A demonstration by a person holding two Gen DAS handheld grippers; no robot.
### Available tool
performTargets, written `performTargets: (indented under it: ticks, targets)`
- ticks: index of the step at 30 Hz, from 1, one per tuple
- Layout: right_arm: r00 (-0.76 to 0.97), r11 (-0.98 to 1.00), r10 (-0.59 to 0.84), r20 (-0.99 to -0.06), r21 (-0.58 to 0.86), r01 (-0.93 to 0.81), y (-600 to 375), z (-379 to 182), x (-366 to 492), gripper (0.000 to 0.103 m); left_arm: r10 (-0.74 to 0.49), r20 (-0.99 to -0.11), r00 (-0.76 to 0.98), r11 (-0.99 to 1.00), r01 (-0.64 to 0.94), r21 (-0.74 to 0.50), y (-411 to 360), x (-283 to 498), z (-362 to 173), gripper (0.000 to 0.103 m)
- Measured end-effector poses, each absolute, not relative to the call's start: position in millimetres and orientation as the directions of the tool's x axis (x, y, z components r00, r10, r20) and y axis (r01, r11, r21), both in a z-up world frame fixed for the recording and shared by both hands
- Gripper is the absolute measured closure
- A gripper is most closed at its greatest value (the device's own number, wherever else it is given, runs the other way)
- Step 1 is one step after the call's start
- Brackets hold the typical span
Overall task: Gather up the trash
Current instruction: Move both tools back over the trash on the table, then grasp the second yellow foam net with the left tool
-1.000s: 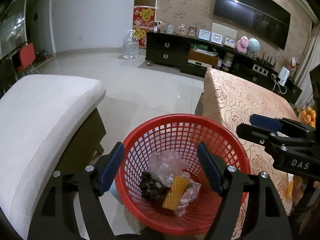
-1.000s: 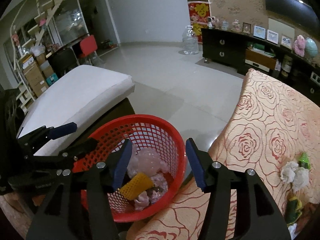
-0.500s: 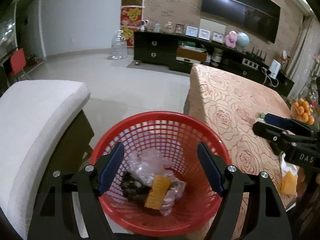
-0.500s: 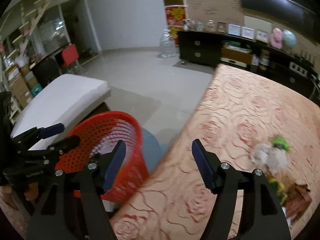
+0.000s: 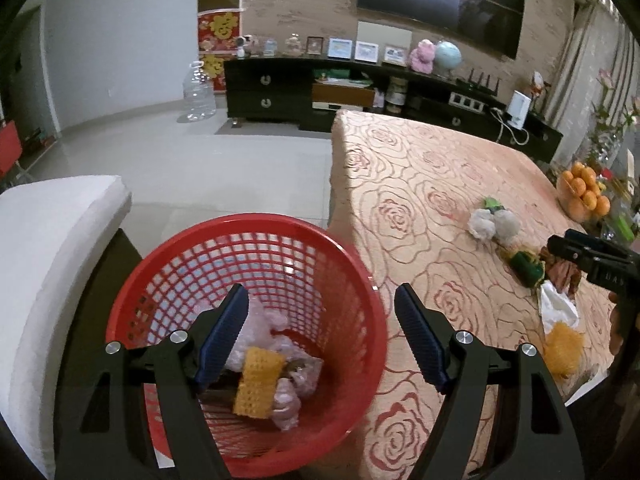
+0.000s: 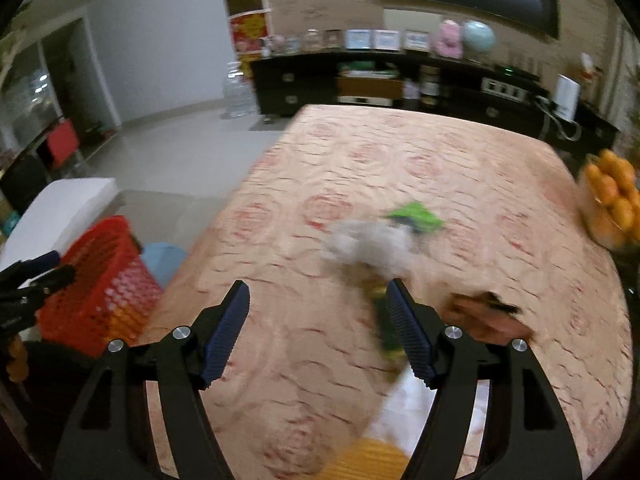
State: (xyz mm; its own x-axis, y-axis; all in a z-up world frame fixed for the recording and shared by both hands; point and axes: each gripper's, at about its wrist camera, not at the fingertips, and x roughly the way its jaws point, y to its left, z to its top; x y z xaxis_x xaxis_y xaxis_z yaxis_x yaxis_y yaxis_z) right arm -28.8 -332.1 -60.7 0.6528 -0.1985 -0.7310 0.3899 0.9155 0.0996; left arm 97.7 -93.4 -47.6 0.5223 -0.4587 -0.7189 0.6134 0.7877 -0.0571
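A red mesh basket (image 5: 360,300) stands beside the table and holds plastic wrap and a yellow foam net (image 5: 256,384). My left gripper (image 5: 320,336) is open and empty above it. My right gripper (image 6: 316,332) is open and empty over the rose-patterned table (image 6: 360,160). Trash lies on the table: white crumpled tissues (image 5: 492,224) (image 6: 368,244), a green wrapper (image 6: 416,216), a dark green wrapper (image 5: 526,268), a brown scrap (image 6: 488,316), white paper (image 5: 556,304) and a yellow foam net (image 5: 562,346). The right wrist view is motion-blurred.
A white cushioned seat (image 5: 48,264) stands left of the basket. A bowl of oranges (image 5: 584,196) sits at the table's far right edge. A dark TV cabinet (image 5: 320,88) lines the back wall, with a water jug (image 5: 198,92) on the floor.
My right gripper has swung right, away from the basket and over the table towards the trash. My left gripper's view has turned right too, with the basket still below it.
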Motion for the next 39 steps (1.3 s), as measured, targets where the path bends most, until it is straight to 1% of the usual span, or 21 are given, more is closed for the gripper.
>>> performTargets:
  ticks: [6, 13, 27, 32, 39]
  targets:
    - [0.610, 0.866, -0.286, -0.739, 0.074, 0.495, -373.0, -66.8, -66.3, 0.033, -0.479, -0.730, 0.488, 0.756, 0.652, -0.060, -112.4, 85.1, -54.9, 0.030]
    - [0.580, 0.831, -0.339, -0.741, 0.053, 0.554, -397.6, -74.5, -88.0, 0.033, -0.505, -0.744, 0.436, 0.695, 0.717, -0.052, -145.9, 61.0, -63.2, 0.028]
    - [0.591, 0.809, -0.342, -0.731, 0.091, 0.581, -414.9, -83.0, -101.1, 0.032, -0.551, -0.777, 0.303, 0.527, 0.848, -0.043, -212.1, 2.6, -86.3, 0.027]
    - [0.589, 0.809, -0.347, -0.730, 0.084, 0.582, -417.1, -85.4, -102.6, 0.032, -0.562, -0.792, 0.238, 0.490, 0.867, -0.088, -228.7, -8.6, -96.5, 0.027]
    - [0.590, 0.787, -0.344, -0.730, 0.119, 0.605, -425.8, -87.6, -108.2, 0.032, -0.582, -0.803, 0.125, 0.393, 0.908, -0.144, -249.8, -32.1, -110.2, 0.027]
